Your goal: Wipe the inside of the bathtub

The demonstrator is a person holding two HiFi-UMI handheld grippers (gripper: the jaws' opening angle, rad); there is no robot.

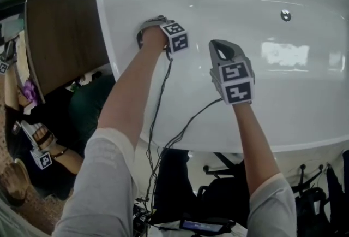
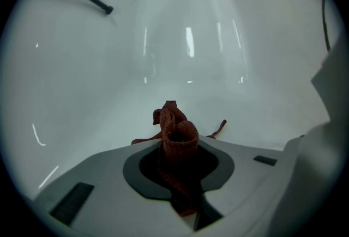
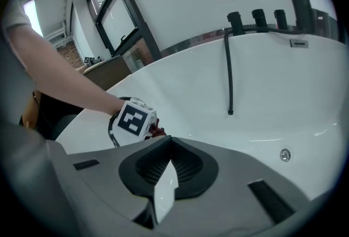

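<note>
The white bathtub (image 1: 305, 94) fills the head view. My left gripper (image 1: 147, 29) reaches down onto the tub's left inner wall and is shut on a dark red cloth (image 2: 177, 135). The cloth bunches up between the jaws, and its loose ends lie on the tub surface. My right gripper (image 1: 221, 47) hangs above the tub's middle, to the right of the left one. Its jaws stand together with nothing between them. In the right gripper view, a bit of the cloth (image 3: 157, 132) shows beside the left gripper's marker cube (image 3: 132, 120).
A black hose (image 3: 229, 72) hangs from black taps (image 3: 256, 15) down the far tub wall. A round metal fitting (image 1: 286, 15) sits in the tub. A brown wooden panel (image 1: 60, 39) stands left of the tub. Another person's hand holds a gripper (image 1: 41, 156) at lower left. Cables trail below.
</note>
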